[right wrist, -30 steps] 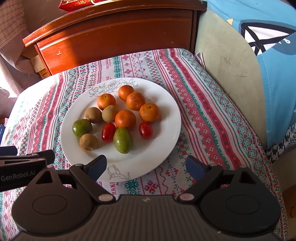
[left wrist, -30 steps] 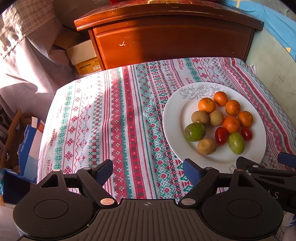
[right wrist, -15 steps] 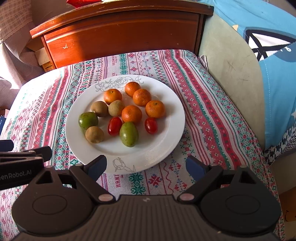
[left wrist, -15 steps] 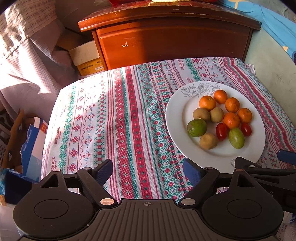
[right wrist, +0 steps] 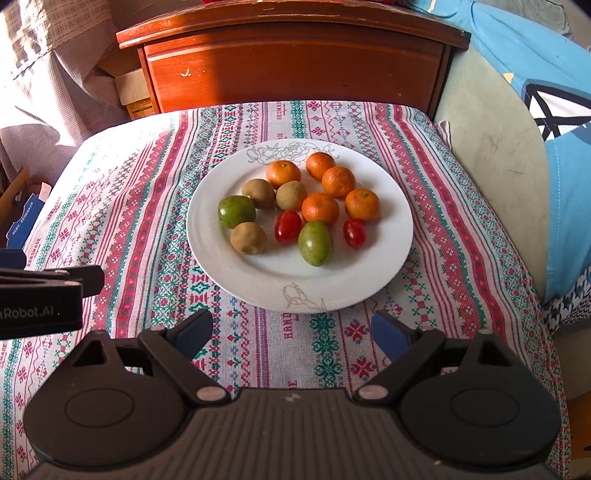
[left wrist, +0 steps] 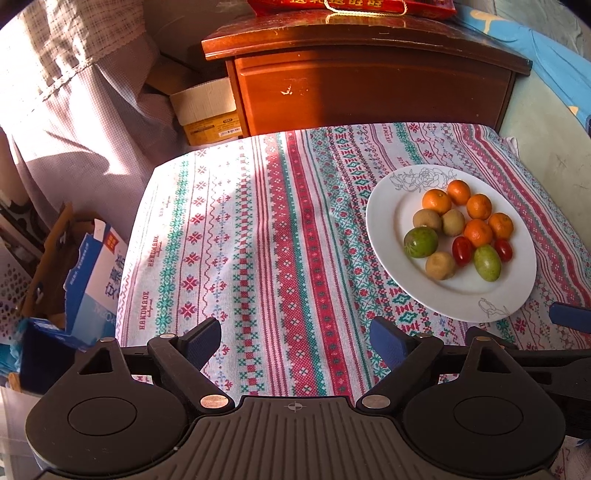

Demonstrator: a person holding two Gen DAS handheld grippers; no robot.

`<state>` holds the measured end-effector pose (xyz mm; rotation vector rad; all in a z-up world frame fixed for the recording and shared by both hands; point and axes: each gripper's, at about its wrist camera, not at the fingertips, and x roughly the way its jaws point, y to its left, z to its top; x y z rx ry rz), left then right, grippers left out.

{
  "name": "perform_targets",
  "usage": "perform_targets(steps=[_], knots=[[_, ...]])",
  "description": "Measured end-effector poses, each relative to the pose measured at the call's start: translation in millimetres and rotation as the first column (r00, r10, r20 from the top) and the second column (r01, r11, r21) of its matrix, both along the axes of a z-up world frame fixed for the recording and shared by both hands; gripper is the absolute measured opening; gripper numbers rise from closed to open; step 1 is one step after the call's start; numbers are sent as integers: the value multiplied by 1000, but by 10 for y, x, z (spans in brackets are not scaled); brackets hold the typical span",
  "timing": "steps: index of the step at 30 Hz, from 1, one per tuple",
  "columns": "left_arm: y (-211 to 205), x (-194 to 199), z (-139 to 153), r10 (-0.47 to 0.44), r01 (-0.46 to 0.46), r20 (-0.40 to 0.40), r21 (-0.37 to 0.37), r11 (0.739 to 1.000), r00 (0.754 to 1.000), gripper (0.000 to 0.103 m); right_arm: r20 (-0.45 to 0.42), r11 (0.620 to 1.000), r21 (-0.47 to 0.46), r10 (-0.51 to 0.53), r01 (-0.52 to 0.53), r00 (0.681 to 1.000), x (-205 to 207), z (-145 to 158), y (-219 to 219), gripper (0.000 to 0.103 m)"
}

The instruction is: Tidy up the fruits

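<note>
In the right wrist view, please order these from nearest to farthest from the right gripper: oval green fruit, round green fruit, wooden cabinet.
From the right gripper:
1. Oval green fruit, front of the plate.
2. Round green fruit, plate's left.
3. Wooden cabinet, behind the table.

Lived-in home, prob. a bedroom or sitting rm. Dark red wooden cabinet [right wrist: 295, 62] w/ chipped varnish stands at the far side; a red gift bag [left wrist: 351, 5] sits on top of it. Tabletop wears an embroidered cloth [left wrist: 258, 240] w/ "HANDMADE" stitched in. White plate [right wrist: 391, 254] w/ line-drawn roses holds small fruit. Checked curtain [left wrist: 66, 74] hangs at left; cardboard boxes [left wrist: 207, 110] and a blue carton [left wrist: 96, 280] are piled on the floor. Blue printed bedding [right wrist: 554, 110] lies at right.
</note>
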<state>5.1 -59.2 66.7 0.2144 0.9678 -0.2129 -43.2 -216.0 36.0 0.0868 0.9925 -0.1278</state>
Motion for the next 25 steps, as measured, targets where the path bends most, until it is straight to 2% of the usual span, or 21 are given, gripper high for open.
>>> perform_targets(steps=[10, 15, 20, 25], knots=[[473, -118, -43, 65, -66, -20, -26, 998, 998, 90, 38, 980, 85, 179, -182, 983, -236, -177, 386, 92], [634, -115, -59, 89, -91, -28, -39, 995, 996, 90, 69, 969, 40, 240, -243, 968, -293, -305, 595, 92], [734, -103, -95, 100, -101, -34, -46, 994, 994, 90, 137, 965, -20, 261, -260, 956, -334, -410, 703, 102], [777, -85, -136, 109, -111, -41, -40, 993, 993, 90, 205, 968, -33, 251, -249, 946, -302, -460, 721, 102]])
